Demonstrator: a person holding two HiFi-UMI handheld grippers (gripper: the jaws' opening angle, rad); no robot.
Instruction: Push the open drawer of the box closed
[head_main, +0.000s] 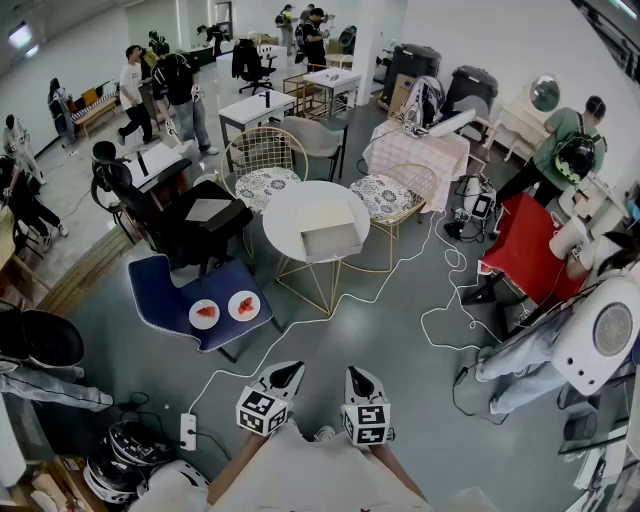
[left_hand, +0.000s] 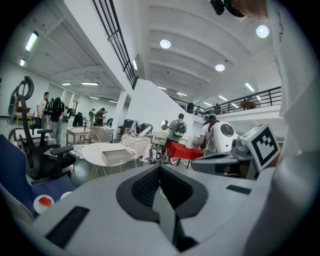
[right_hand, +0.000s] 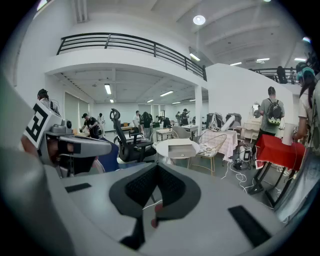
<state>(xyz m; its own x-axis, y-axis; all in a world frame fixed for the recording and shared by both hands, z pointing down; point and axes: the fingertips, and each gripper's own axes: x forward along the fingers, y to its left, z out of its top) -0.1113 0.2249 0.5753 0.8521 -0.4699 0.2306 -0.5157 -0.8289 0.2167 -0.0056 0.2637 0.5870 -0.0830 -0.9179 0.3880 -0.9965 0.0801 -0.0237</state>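
Observation:
The white box (head_main: 328, 230) lies on a round white table (head_main: 285, 222) in the middle of the head view, its drawer (head_main: 332, 243) pulled out towards me. Both grippers hang low near my body, far short of the table. My left gripper (head_main: 288, 374) and my right gripper (head_main: 360, 380) are side by side, each shut with nothing between the jaws. In the left gripper view the box (left_hand: 116, 156) shows small beyond the shut left gripper (left_hand: 160, 168). From the right gripper view the box (right_hand: 181, 148) is seen ahead of the shut right gripper (right_hand: 157, 168).
A blue chair (head_main: 168, 295) carrying two plates (head_main: 225, 308) of red food stands left of the table. A black office chair (head_main: 180, 215) and wire chairs (head_main: 395, 195) ring the table. White cables (head_main: 440, 300) trail across the floor, a power strip (head_main: 188, 430) lies near my feet, and a red-covered table (head_main: 525, 245) is at the right.

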